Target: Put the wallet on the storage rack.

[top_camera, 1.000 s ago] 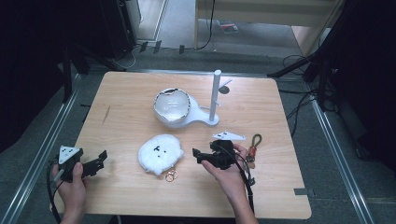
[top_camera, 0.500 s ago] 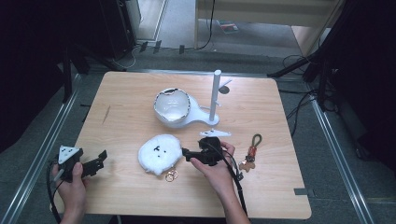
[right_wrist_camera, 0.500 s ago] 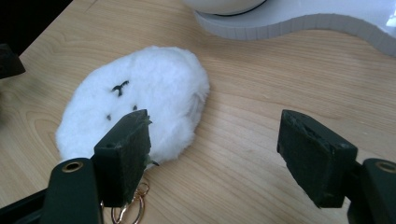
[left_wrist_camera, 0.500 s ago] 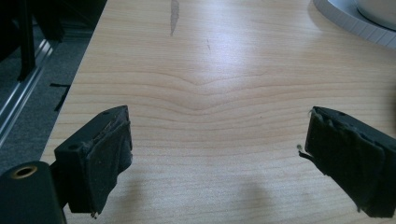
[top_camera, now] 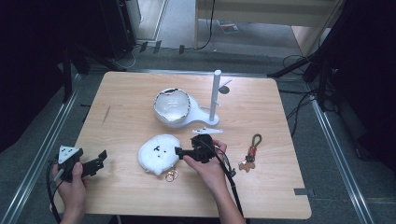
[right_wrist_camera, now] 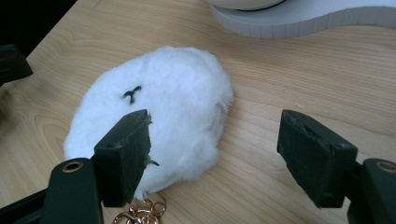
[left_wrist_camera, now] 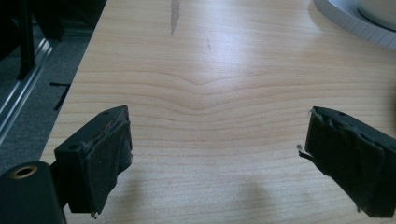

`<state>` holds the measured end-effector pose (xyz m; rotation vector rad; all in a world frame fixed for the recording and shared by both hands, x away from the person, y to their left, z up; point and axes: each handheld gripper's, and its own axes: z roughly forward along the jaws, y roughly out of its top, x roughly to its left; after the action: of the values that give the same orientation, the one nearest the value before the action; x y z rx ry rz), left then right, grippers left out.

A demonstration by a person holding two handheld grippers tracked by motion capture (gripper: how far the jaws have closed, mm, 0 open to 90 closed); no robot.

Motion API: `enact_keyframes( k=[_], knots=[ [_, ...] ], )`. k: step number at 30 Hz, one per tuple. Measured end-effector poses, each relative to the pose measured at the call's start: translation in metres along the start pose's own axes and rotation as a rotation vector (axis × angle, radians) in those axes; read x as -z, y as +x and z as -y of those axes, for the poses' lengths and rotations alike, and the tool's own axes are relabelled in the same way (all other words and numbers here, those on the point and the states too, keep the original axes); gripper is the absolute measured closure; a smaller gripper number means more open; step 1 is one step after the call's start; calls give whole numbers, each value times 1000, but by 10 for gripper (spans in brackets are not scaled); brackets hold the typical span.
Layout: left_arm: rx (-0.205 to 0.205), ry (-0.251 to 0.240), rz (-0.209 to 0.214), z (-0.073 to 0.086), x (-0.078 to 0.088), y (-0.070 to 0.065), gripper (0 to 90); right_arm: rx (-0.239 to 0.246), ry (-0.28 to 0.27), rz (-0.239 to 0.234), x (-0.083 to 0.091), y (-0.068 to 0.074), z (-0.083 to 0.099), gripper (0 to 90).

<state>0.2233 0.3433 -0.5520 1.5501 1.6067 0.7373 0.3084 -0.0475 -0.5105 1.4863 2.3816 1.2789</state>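
A white fluffy plush keychain (top_camera: 158, 154) with a small black face mark lies on the wooden table (top_camera: 280, 186), its gold clasp (top_camera: 171, 176) toward the front edge. My right gripper (top_camera: 180, 150) is open at the plush's right edge. In the right gripper view, the plush (right_wrist_camera: 159, 107) sits partly behind the left jaw, the other jaw stands over bare wood, and the pads do not press on it; the gold clasp (right_wrist_camera: 140, 214) shows at the bottom. My left gripper (top_camera: 100, 158) is open at the front left; in its own view the gripper (left_wrist_camera: 217, 154) spans bare wood.
A white stand (top_camera: 205, 122) with a round bowl (top_camera: 172, 106) and an upright post (top_camera: 215, 95) stands mid-table. A small white piece (top_camera: 207, 131) lies in front of it. A brown cord keychain (top_camera: 250, 154) lies right of my right hand.
My right gripper has moved left, away from the brown keychain and up to the white plush, jaws unchanged. The left gripper has stayed in place.
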Motion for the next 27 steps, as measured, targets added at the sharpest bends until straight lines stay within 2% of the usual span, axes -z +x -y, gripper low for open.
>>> enact_keyframes(
  k=[12,15,17,22,27],
  knots=[
    [1,1,0,0,0,0,78,-18,36,-16,-18,4,0,264],
    [1,1,0,0,0,0,78,-39,47,-31,-22,3,1,270],
    [2,1,0,0,0,0,78,-69,57,-46,-25,1,2,276],
    [4,0,0,0,0,0,78,-97,81,-53,-31,-1,3,285],
    [-5,0,-4,0,0,-1,78,-101,89,-69,-34,1,5,295]
  ],
)
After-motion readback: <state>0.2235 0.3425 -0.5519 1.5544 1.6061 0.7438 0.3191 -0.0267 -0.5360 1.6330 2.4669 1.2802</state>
